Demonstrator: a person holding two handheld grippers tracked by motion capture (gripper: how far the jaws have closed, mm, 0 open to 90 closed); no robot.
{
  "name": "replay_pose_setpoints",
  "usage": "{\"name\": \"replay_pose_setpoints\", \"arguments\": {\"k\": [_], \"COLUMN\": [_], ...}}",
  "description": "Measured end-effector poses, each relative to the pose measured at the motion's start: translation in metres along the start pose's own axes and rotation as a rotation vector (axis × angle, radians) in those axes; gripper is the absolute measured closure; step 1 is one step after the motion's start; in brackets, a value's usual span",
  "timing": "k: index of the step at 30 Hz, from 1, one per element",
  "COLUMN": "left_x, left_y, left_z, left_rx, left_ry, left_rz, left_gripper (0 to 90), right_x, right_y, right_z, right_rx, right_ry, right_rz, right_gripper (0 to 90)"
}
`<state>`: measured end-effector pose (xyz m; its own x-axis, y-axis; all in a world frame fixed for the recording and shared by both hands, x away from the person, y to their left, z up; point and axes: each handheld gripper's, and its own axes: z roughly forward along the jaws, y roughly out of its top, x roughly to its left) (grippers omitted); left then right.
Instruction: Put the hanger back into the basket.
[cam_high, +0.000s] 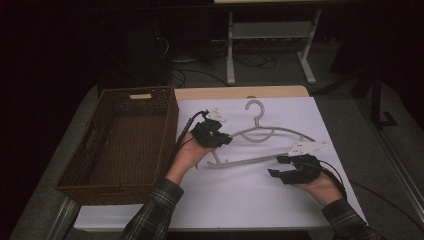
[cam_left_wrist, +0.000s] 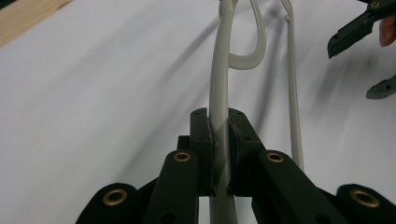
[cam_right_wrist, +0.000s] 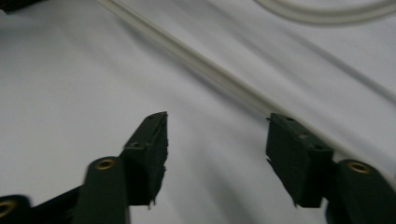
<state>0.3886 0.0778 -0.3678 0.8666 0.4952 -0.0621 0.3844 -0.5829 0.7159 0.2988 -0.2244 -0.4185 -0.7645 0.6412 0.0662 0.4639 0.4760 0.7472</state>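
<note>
Brown wicker basket (cam_high: 120, 145) is sitting on the left side of the counter (cam_high: 250, 200), just beside the left hand (cam_high: 187, 156) and apart from the work area; its inside is looking bare. White sheet (cam_high: 240, 195) is covering the counter under everything. Nothing is lying between the claws and the hanger. Left claw (cam_left_wrist: 220, 154) is clamping on the hanger (cam_high: 260, 137), pads pressing both sides of one pale arm near its left end; in the left gripper view that arm is running straight up from between the pads. Right claw (cam_right_wrist: 217, 158) is standing apart with nothing between the pads, hovering just beside the hanger's lower bar, not touching it as far as the right gripper view shows; the same claw is showing at the far right of the left gripper view. Hanger is pale cream plastic, thin curved arms, straight lower bar, hook pointing away from the person, lying mid-counter right of the basket, left end looking raised by the grip.
</note>
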Motion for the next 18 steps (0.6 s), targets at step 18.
{"name": "replay_pose_setpoints", "arguments": {"k": [18], "left_x": [0.001], "left_y": [0.024], "left_z": [-0.058], "left_rx": [-0.013], "left_ry": [0.039], "left_rz": [-0.036], "left_gripper": [82.7], "right_x": [-0.011], "right_y": [-0.016], "right_z": [-0.012], "right_rx": [-0.033], "right_ry": [-0.046], "right_rz": [0.054], "right_gripper": [22.2]}}
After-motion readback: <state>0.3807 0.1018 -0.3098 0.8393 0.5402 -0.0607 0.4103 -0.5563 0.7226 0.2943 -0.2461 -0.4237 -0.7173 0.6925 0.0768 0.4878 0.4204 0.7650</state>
